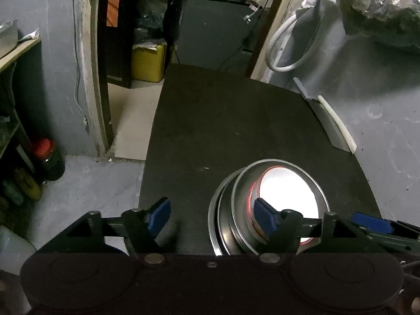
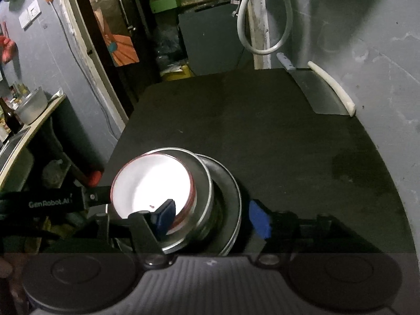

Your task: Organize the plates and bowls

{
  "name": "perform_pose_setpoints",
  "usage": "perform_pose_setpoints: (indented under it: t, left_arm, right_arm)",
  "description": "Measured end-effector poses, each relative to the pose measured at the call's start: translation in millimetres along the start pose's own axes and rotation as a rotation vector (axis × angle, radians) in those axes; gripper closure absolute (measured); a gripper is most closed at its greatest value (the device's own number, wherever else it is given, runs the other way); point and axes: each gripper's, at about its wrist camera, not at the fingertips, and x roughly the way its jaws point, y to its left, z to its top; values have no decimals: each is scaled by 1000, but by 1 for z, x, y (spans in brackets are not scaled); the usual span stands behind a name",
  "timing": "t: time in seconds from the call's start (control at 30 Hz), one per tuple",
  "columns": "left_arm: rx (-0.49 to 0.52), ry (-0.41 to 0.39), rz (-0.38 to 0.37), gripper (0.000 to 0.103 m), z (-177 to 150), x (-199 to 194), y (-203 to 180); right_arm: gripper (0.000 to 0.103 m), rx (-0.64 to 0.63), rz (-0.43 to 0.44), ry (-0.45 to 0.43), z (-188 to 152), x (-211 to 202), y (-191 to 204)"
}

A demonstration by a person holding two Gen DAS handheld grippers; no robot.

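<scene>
"GenRobot.AI" on left gripper (image 2: 50, 203); both grippers' jaws wide, empty, by stacked bowls (image 2: 183, 204).

Both wrist cameras look steeply down along their tools, close over the dark bench (image 1: 236, 120). Both share the stacked dishes (image 1: 273, 204), seen from opposite sides, and the far doorway.

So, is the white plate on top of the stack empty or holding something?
Seemingly empty: the white plate shows a bare bright surface with only a tiny red speck; glare hides fine detail.
</scene>
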Motion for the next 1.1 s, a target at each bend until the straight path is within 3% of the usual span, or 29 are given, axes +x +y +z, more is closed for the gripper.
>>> perform_pose_setpoints:
  t: [0.17, 0.3, 0.6, 1.1]
  left_arm:
    - [7, -28, -4, 22, -2, -12, -4]
    - [6, -56, 3, 12, -5, -21, -8]
    - [1, -97, 3, 9, -10, -41, -17]
    - [-11, -208, 19, 1, -30, -84, -22]
  right_arm:
    - [29, 2, 6, -24, 0, -8, 1]
    - [26, 3, 6, -49, 0, -16, -1]
    - [13, 10, 4, -112, 0, -41, -8]
    - [0, 21, 20, -189, -8, -74, -18]
